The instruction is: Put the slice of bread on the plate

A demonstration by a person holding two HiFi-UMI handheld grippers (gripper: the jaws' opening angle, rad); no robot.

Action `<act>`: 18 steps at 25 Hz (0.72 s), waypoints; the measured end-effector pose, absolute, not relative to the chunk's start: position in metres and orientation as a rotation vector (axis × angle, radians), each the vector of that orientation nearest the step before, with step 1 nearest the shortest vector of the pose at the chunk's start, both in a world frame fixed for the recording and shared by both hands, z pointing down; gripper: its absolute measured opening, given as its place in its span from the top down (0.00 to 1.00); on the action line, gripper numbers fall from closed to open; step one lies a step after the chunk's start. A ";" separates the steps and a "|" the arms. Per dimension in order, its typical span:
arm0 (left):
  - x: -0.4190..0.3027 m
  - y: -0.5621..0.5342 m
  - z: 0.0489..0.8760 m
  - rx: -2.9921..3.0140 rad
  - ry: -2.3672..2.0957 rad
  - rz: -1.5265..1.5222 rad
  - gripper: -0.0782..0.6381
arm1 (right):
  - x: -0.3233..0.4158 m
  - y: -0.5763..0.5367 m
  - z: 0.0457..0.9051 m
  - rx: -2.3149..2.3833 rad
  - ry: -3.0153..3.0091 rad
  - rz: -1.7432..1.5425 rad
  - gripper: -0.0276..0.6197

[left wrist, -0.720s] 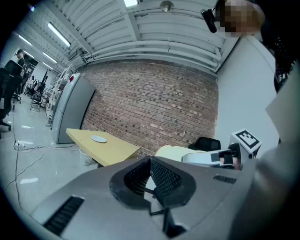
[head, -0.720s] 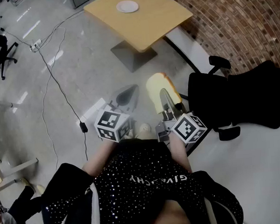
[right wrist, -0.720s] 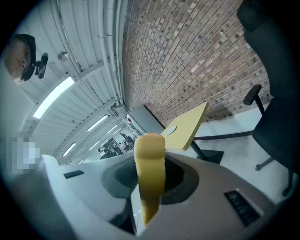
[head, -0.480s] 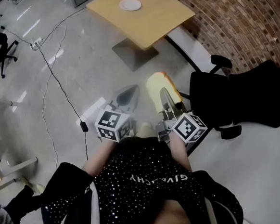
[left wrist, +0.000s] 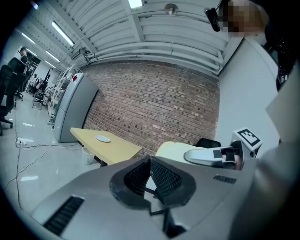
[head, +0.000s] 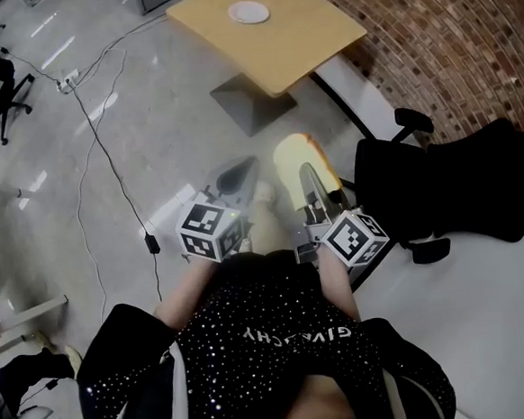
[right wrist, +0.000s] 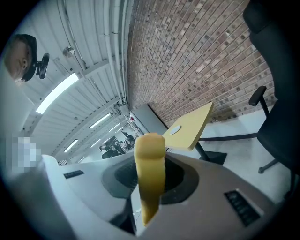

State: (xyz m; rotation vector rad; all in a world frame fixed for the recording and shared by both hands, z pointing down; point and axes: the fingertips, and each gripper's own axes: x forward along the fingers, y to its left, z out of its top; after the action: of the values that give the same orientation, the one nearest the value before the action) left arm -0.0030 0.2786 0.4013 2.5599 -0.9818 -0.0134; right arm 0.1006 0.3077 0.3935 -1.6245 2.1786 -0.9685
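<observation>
A pale yellow slice of bread [head: 292, 159] stands on edge between the jaws of my right gripper [head: 309, 180], which is shut on it; in the right gripper view the bread [right wrist: 150, 168] rises upright between the pads. The white plate [head: 248, 13] lies on a light wooden table [head: 307, 38] far ahead, and shows small in the left gripper view as the plate [left wrist: 102, 138] and in the right gripper view as the plate [right wrist: 174, 130]. My left gripper [head: 237, 174] is carried beside the right one, shut with nothing in it [left wrist: 149, 174].
A black office chair [head: 459, 184] stands close on the right by a brick wall [head: 451, 26]. A black cable [head: 105, 162] runs across the grey floor on the left. The table rests on a grey base [head: 252, 103], with a small white bin [left wrist: 86, 154] beside it.
The table and plate have drifted slightly right in the head view, and a shoe has stepped forward between the grippers. Both grippers keep their pose; the bread stays gripped.
</observation>
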 end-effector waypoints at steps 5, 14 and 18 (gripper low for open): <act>0.000 0.261 0.401 2.557 -0.992 -0.020 0.88 | 0.107 0.289 0.393 -1.619 2.172 -0.968 0.82; 0.003 0.205 0.401 2.554 -1.016 -0.013 0.88 | 0.117 0.225 0.395 -1.617 2.172 -0.973 0.81; 0.004 0.174 0.402 2.544 -1.031 -0.007 0.88 | 0.119 0.192 0.397 -1.609 2.185 -0.988 0.81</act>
State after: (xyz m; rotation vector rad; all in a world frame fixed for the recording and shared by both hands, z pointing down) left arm 0.0042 0.1739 0.4017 2.5445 -1.0314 -0.0073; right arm 0.1189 0.1923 0.3975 -1.6091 2.1849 -0.9878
